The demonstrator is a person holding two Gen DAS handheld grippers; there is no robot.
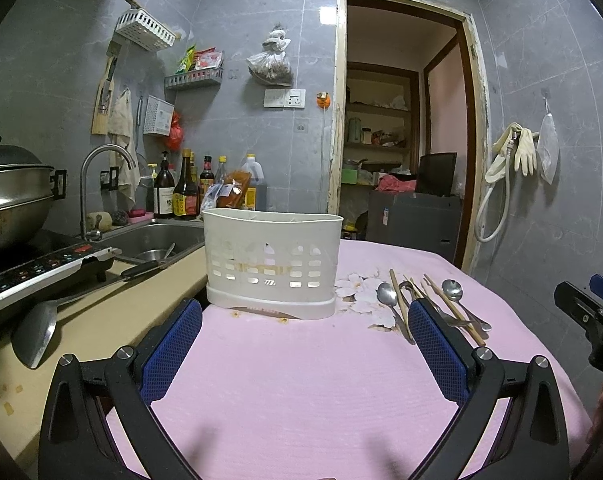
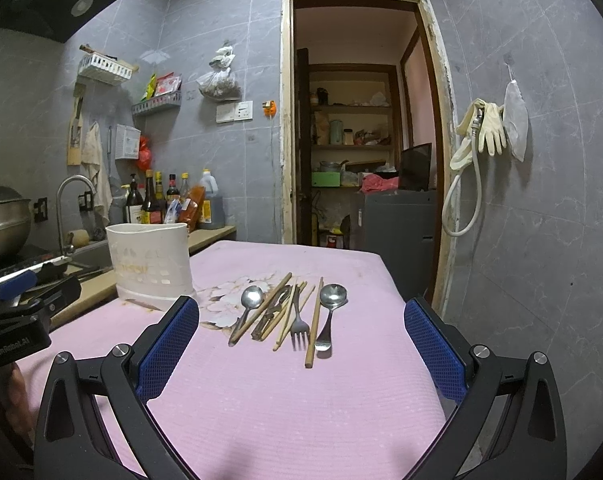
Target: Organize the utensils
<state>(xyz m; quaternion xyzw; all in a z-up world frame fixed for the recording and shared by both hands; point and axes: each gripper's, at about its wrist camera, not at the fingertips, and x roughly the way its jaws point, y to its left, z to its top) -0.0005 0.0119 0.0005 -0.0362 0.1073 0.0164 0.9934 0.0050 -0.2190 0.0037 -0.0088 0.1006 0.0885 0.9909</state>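
A white slotted utensil holder [image 1: 271,264] [image 2: 151,266] stands upright on the pink tablecloth [image 1: 301,380] [image 2: 293,400], at its left side. To its right lies a loose row of utensils: two steel spoons [image 2: 250,300] [image 2: 331,300], a fork [image 2: 299,326] and several wooden chopsticks [image 2: 313,320] [image 1: 453,308]. My left gripper [image 1: 305,352] hovers open in front of the holder with nothing between its fingers. My right gripper [image 2: 301,352] is open too, just short of the utensils, which lie ahead between its blue pads [image 2: 169,344].
Left of the table runs a counter with a sink [image 1: 157,240], faucet [image 1: 101,184], induction cooker [image 1: 41,268], steel pot [image 1: 9,200], a spatula [image 1: 33,336] and sauce bottles [image 1: 185,192]. An open doorway [image 1: 405,128] lies behind the table. Gloves and a hose [image 2: 477,136] hang on the right wall.
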